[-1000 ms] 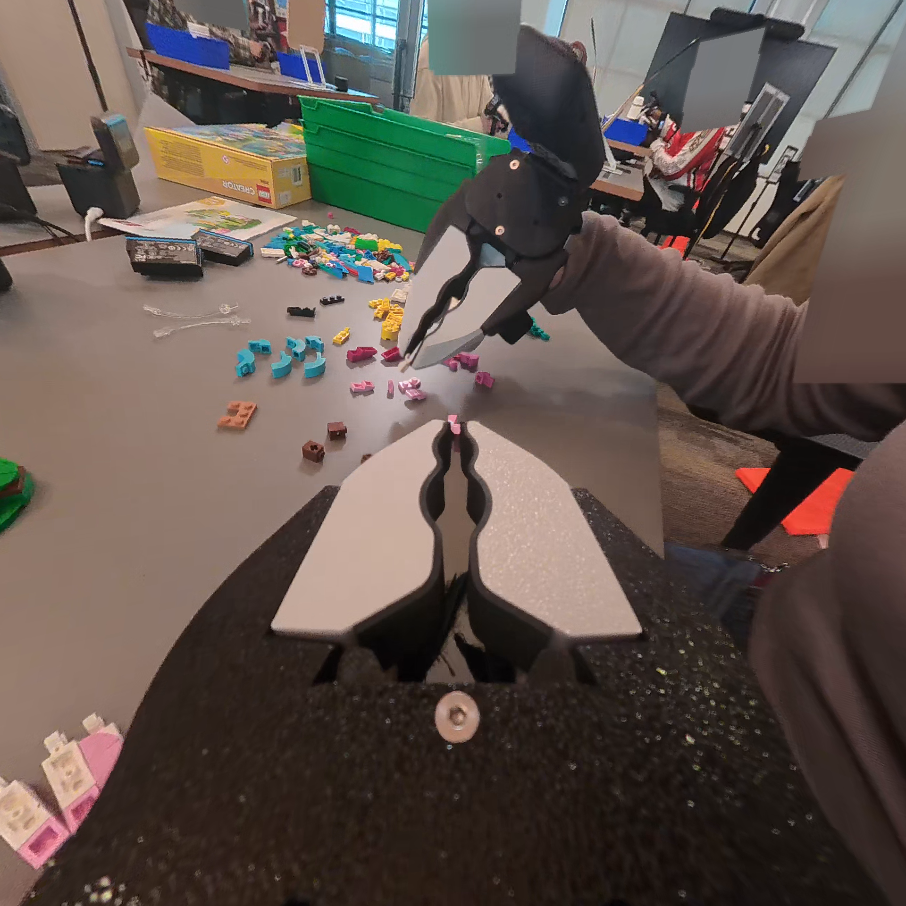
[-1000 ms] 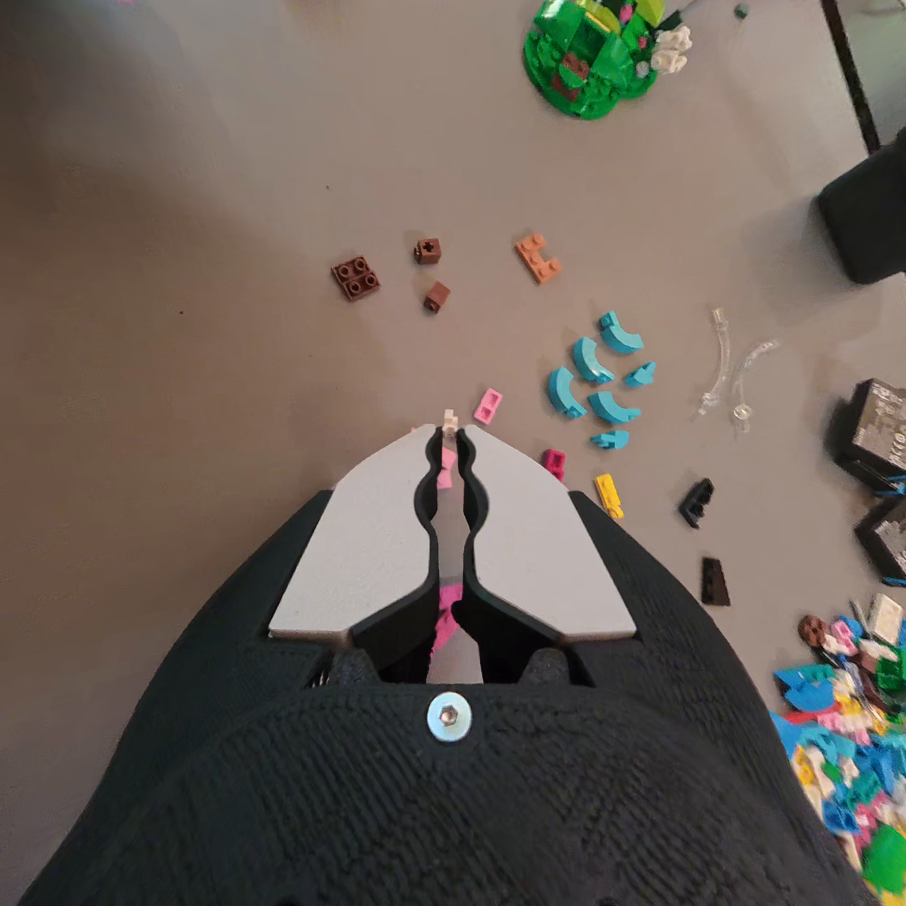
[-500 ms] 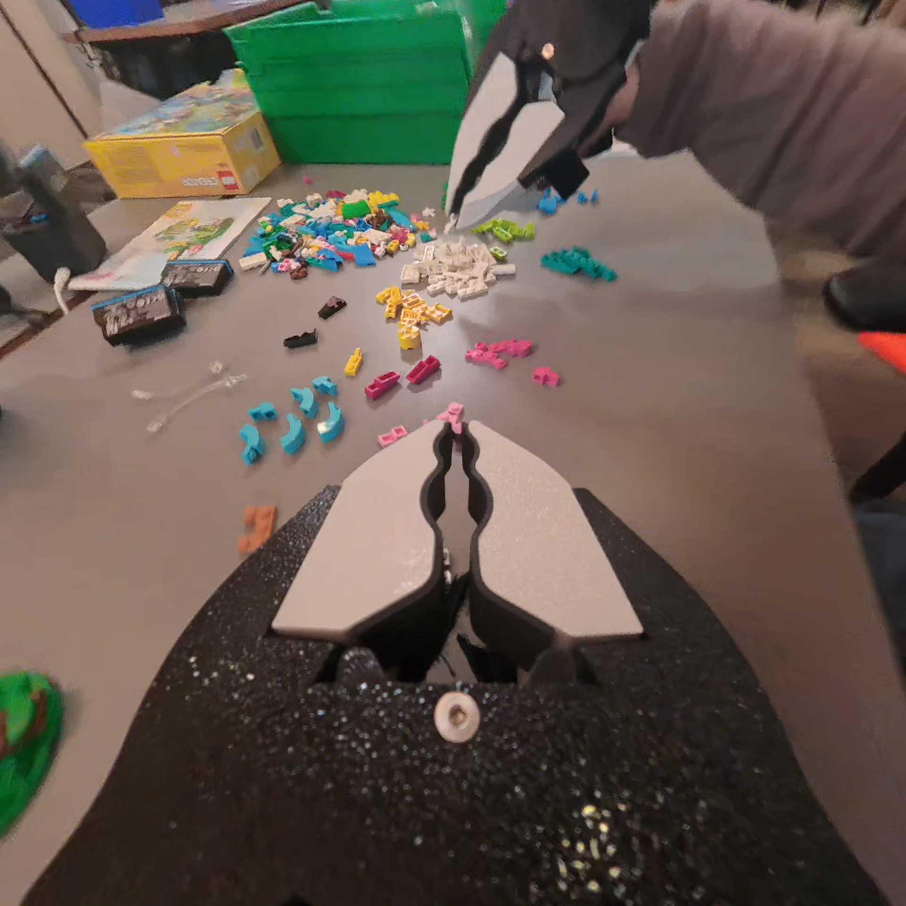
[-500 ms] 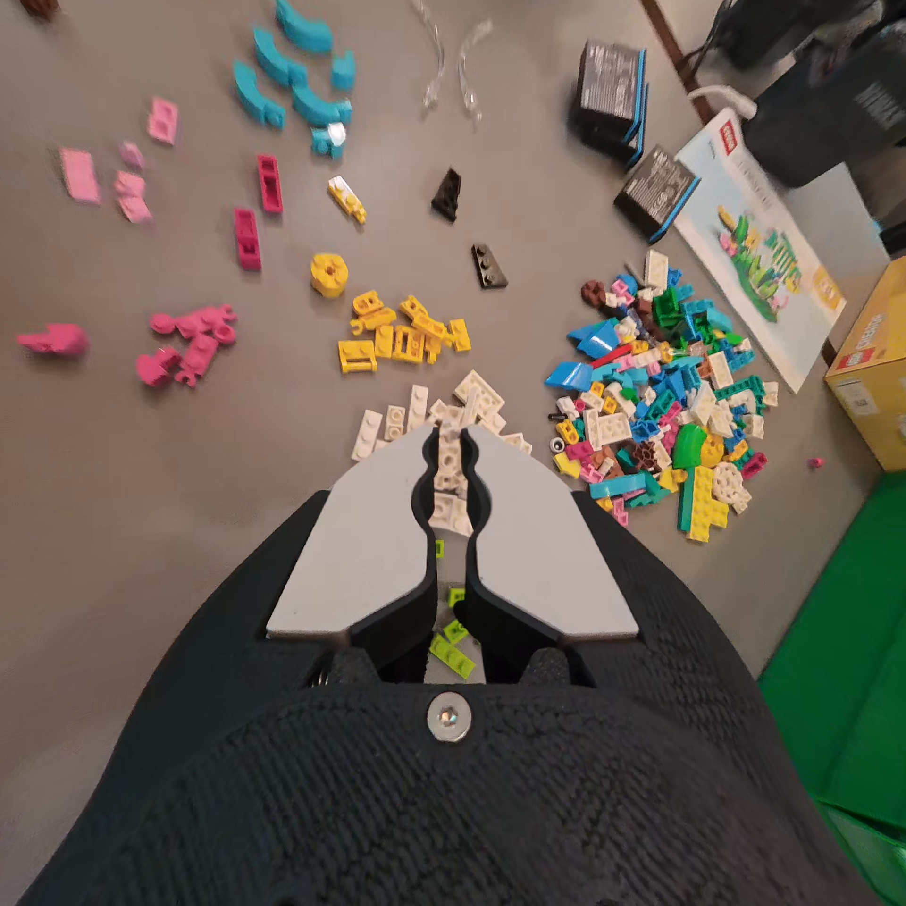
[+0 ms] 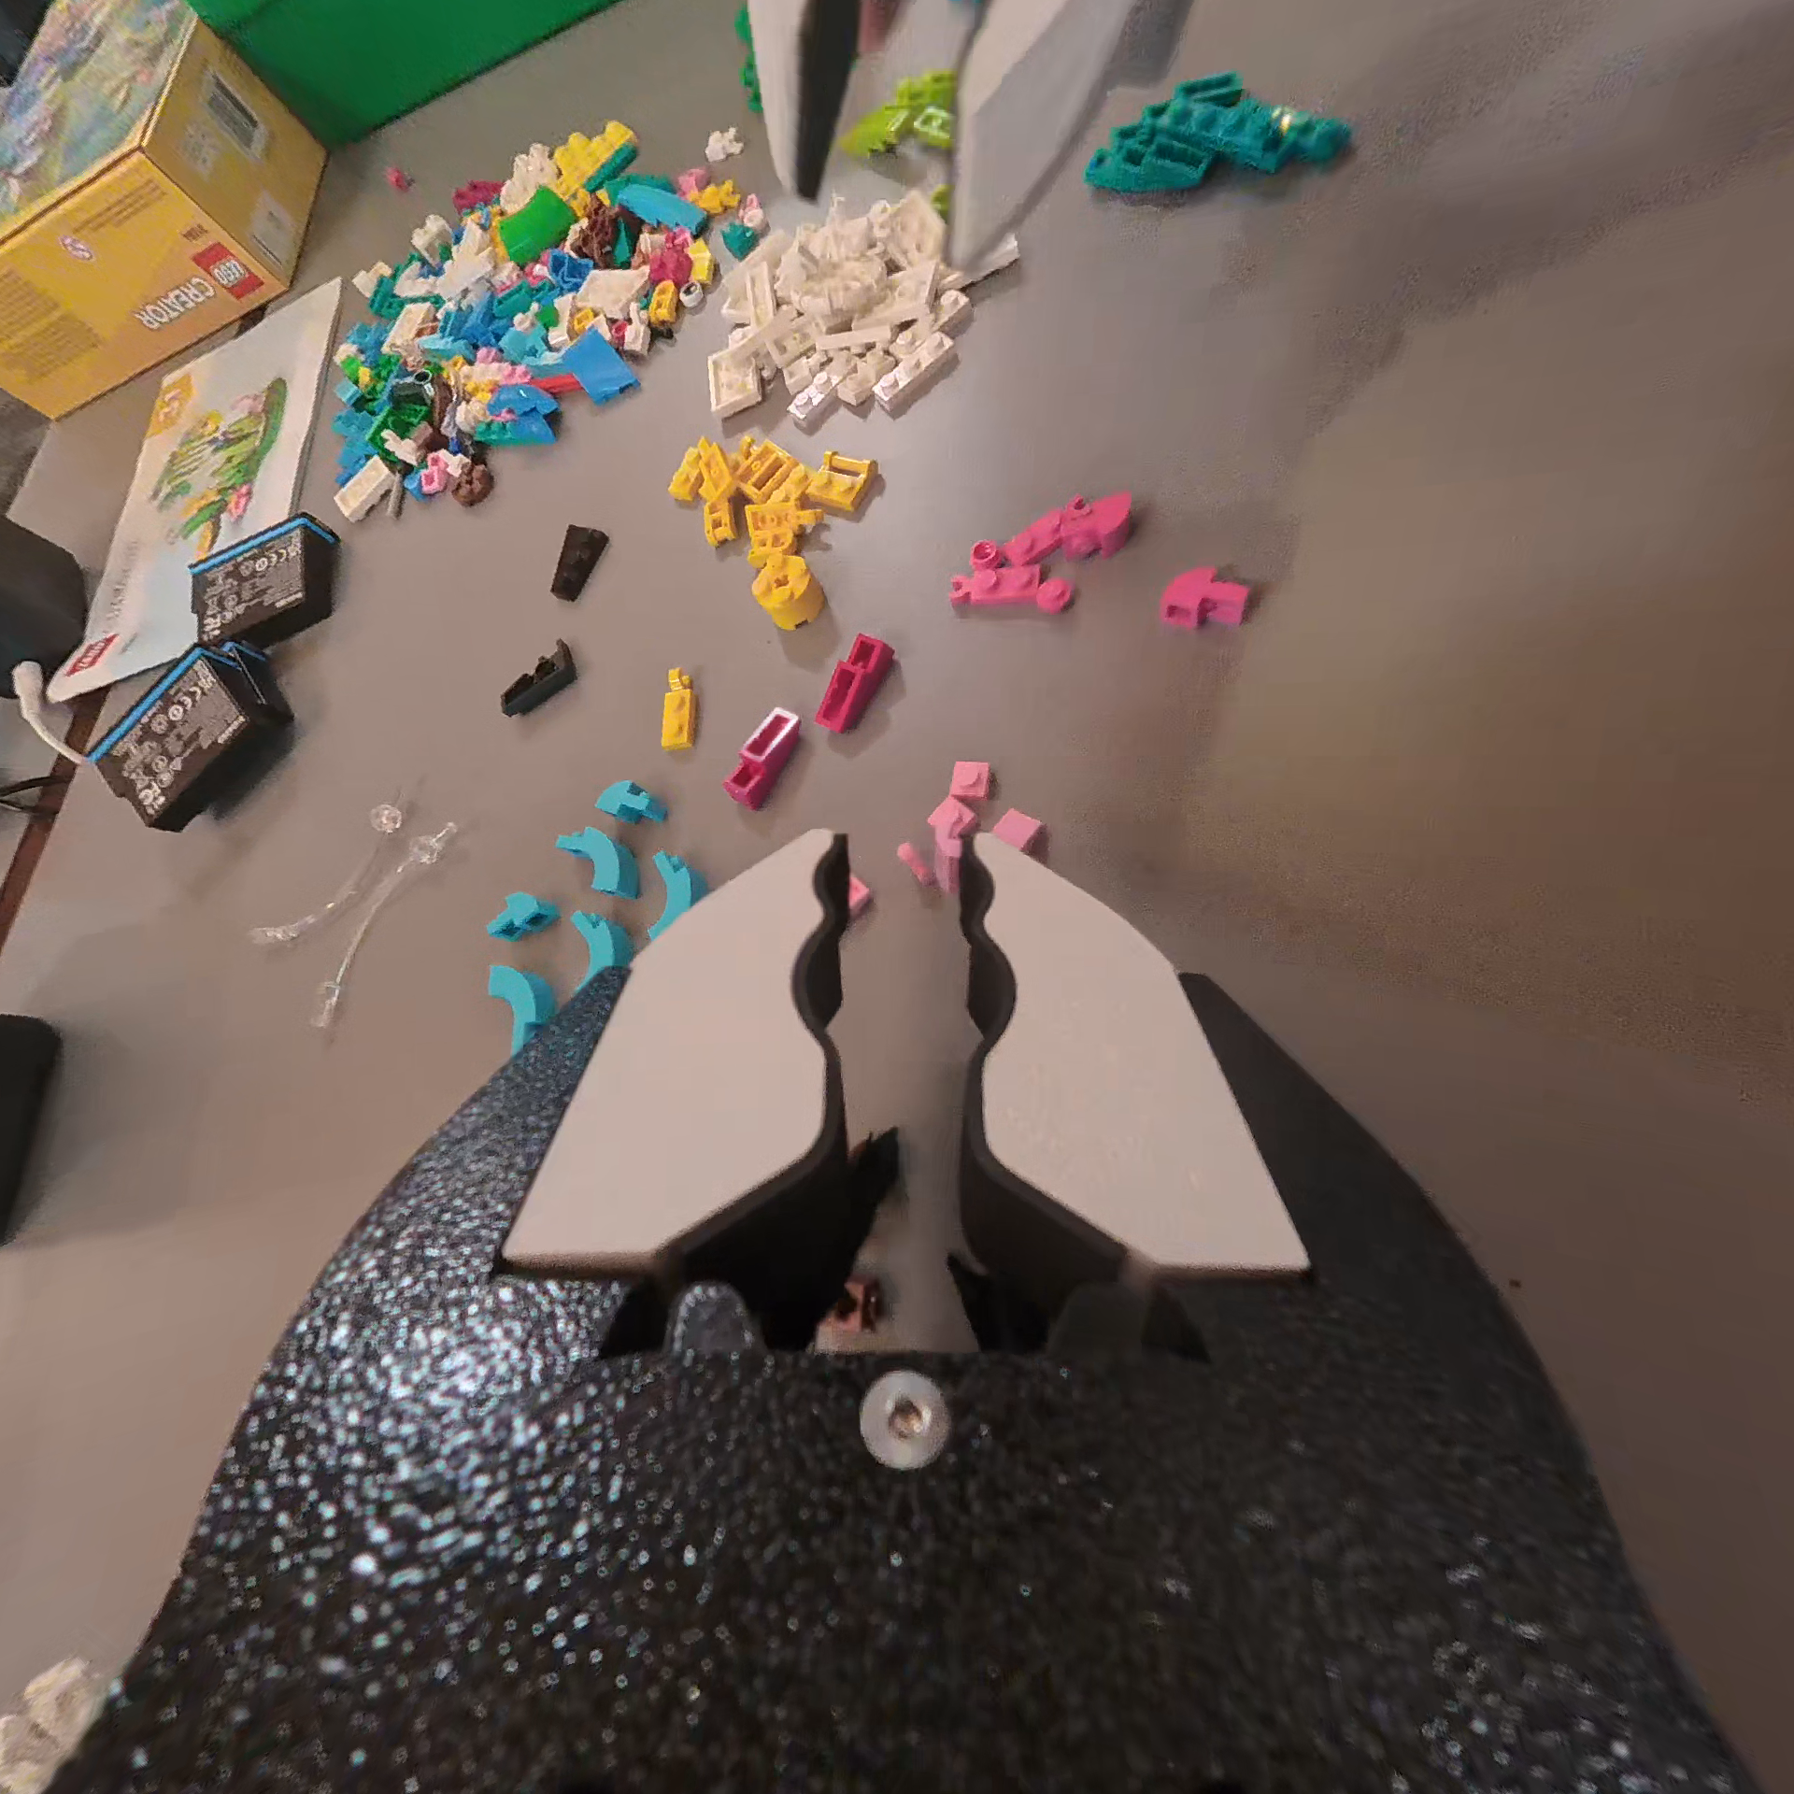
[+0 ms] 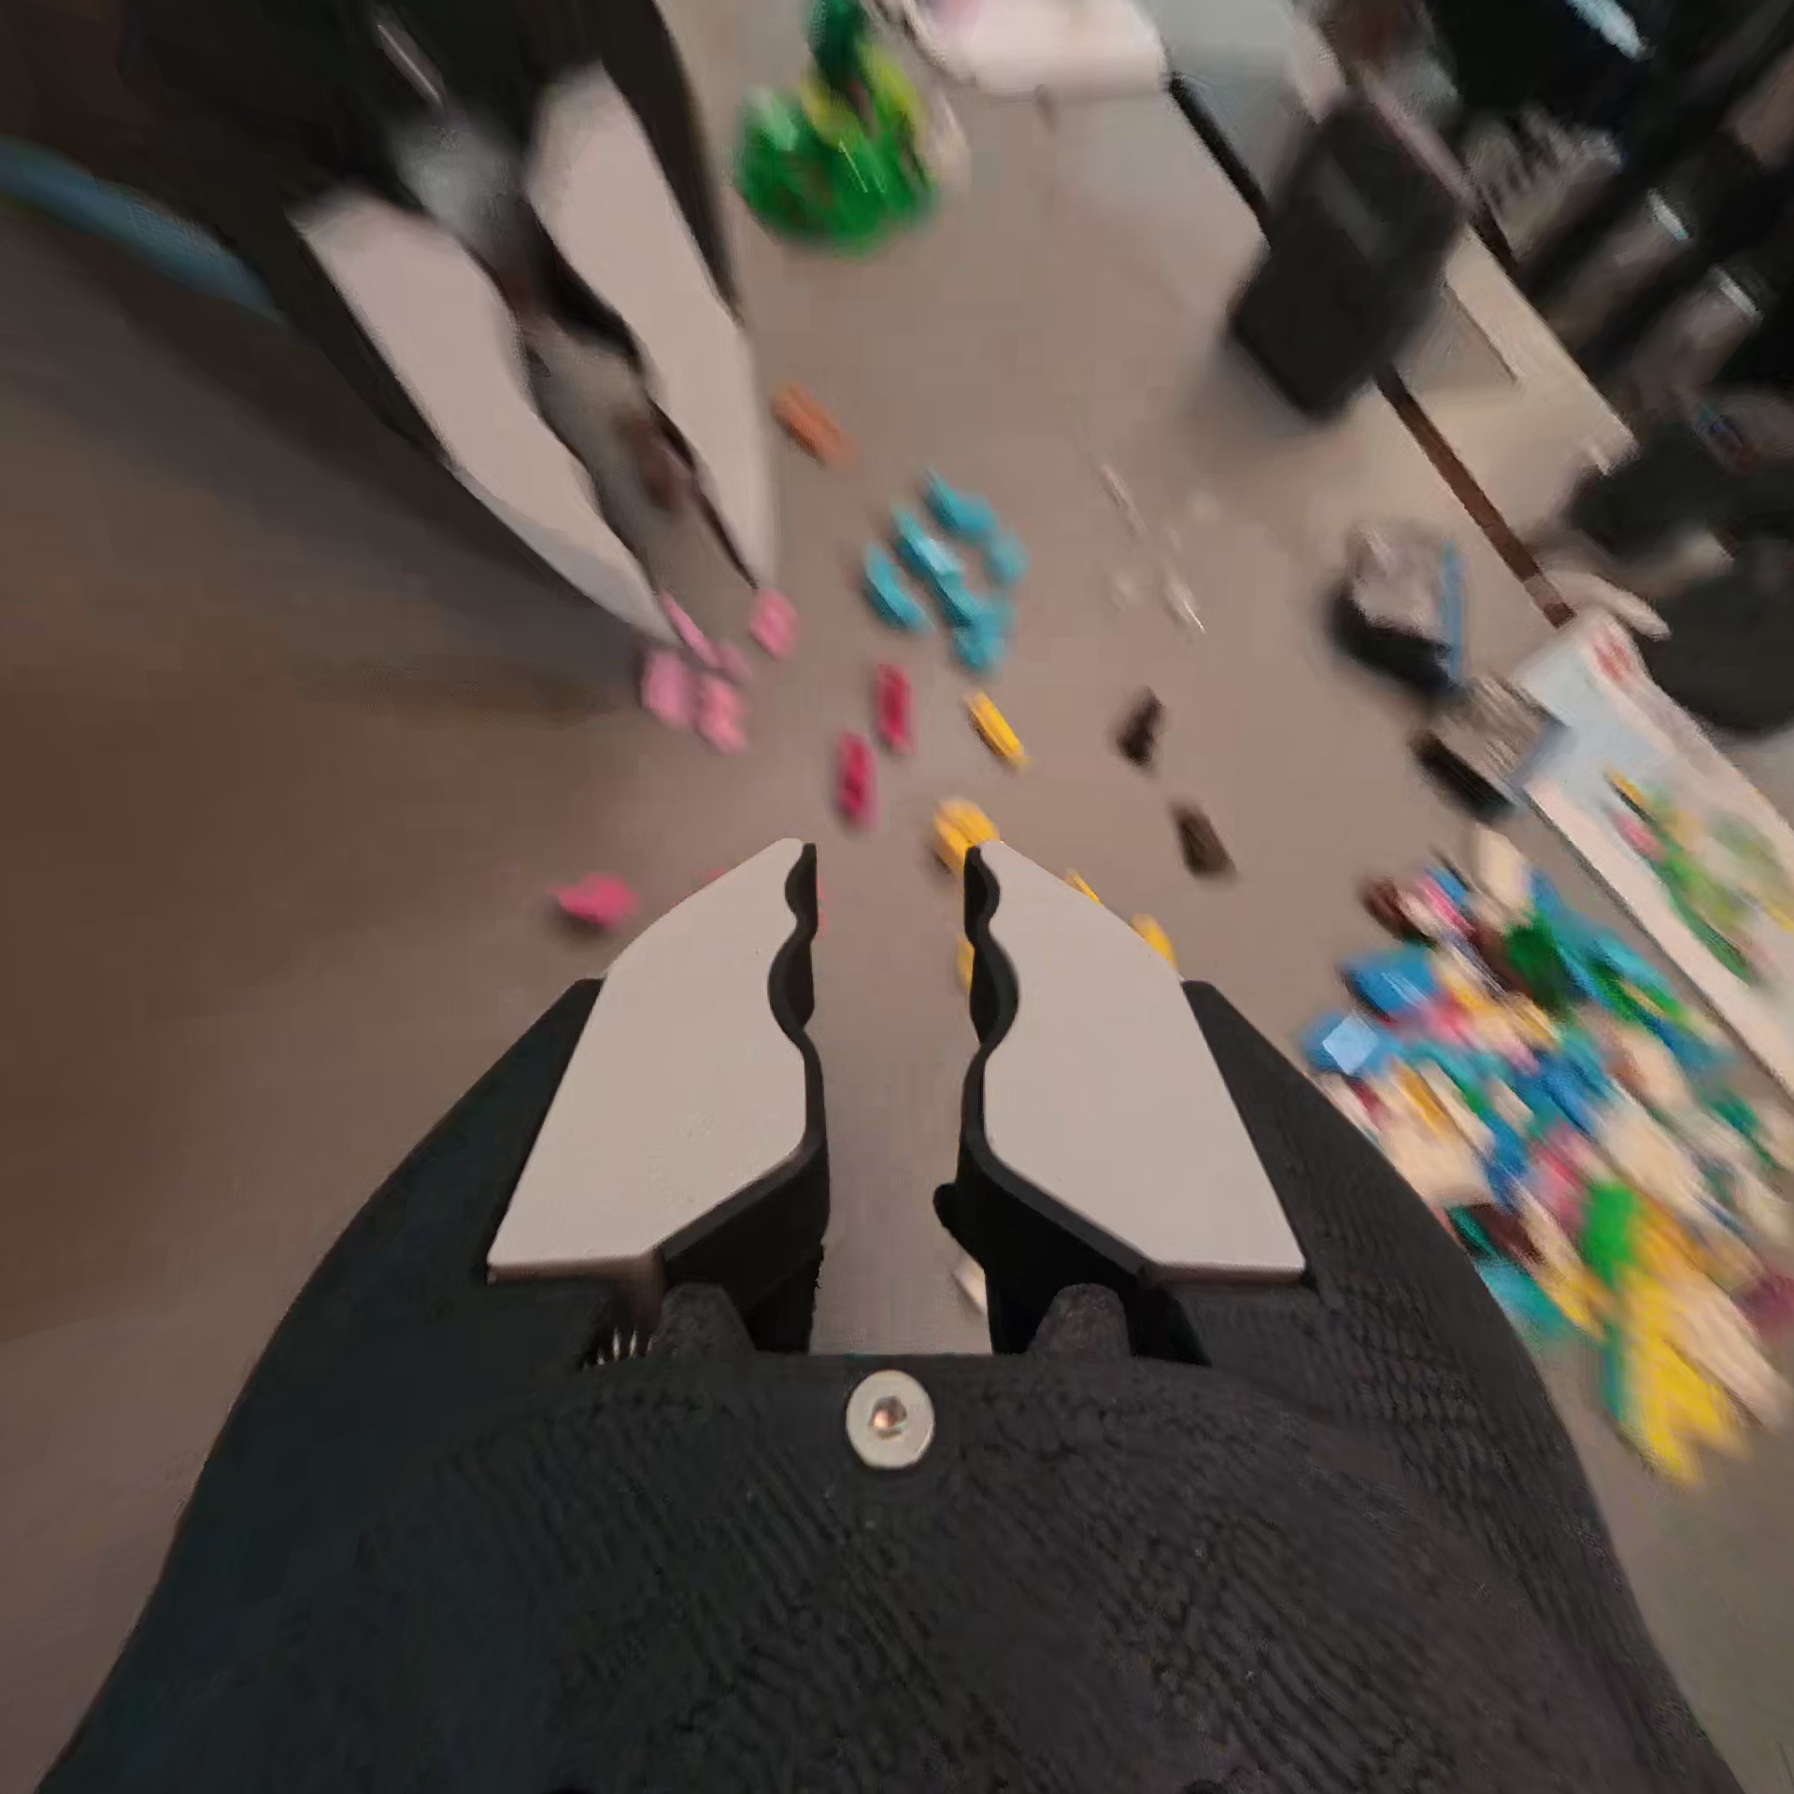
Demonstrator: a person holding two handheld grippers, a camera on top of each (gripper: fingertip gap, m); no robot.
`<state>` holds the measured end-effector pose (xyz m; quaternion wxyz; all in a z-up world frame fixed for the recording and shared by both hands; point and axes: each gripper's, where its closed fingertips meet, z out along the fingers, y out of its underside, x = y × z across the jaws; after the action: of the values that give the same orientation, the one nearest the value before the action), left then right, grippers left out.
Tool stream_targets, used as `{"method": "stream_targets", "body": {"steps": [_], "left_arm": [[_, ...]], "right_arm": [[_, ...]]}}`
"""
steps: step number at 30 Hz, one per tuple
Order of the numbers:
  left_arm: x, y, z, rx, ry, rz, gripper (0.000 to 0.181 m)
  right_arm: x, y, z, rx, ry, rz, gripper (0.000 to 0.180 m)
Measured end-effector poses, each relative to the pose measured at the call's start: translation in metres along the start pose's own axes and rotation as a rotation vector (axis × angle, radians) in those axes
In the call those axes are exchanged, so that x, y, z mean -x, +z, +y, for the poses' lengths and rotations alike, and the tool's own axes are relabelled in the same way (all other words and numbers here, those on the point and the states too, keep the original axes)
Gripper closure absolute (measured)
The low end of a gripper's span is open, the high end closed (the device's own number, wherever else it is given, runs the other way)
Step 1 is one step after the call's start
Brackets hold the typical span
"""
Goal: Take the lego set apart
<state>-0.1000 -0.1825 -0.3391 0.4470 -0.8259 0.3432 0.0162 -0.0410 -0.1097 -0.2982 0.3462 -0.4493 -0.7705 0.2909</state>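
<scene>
On the far left of the grey table (image 5: 1456, 777) sit a yellow box (image 5: 146, 243), an instruction booklet (image 5: 223, 466) and two black battery packs (image 5: 209, 699), all clear of the work. Just right of them lies a mixed heap of loose bricks (image 5: 514, 320), then two black pieces (image 5: 558, 621), two clear curved rods (image 5: 359, 893) and a cluster of teal arches (image 5: 592, 903). Toward the middle the pieces look sorted by colour: a white pile (image 5: 845, 320) far off, a yellow group (image 5: 767, 505) nearer, two dark pink bricks (image 5: 811, 723), and light pink bits (image 5: 961, 825) just beyond the left gripper (image 5: 903, 854), whose jaws stand spread with nothing between them. To the right lie magenta pieces (image 5: 1058, 553) and, far off, a teal-green pile (image 5: 1213, 136). The right gripper (image 6: 888, 859) hangs over the white pile, its jaws also parted and empty; its own view is heavily blurred. That view shows a green built piece (image 6: 835, 165) at the far end of the table, which appears to be the part of the lego set not yet taken apart. Judging by how much lies loose, the dismantling seems well along, with that green assembly the main thing left. Nothing blocks either gripper, though the scattered bricks crowd the table and could be knocked on the way across.
</scene>
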Motion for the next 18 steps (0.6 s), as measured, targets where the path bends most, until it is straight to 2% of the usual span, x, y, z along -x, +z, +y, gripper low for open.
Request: {"method": "stream_targets", "body": {"steps": [2,5,11,18], "left_arm": [[0.002,0.0,-0.003,0.005,0.022,-0.012,0.154],[0.004,-0.001,-0.009,0.0,0.063,-0.041,0.142],[0.015,-0.006,-0.013,0.023,0.209,-0.2,0.136],[0.012,-0.005,-0.011,0.006,0.218,-0.194,0.133]], "right_arm": [[0.03,0.009,-0.032,-0.14,0.031,-0.117,0.154],[0.041,0.033,-0.047,-0.152,0.034,-0.101,0.161],[0.049,0.073,-0.038,-0.058,0.114,-0.178,0.161],[0.04,0.082,-0.024,0.035,0.076,-0.109,0.163]]}}
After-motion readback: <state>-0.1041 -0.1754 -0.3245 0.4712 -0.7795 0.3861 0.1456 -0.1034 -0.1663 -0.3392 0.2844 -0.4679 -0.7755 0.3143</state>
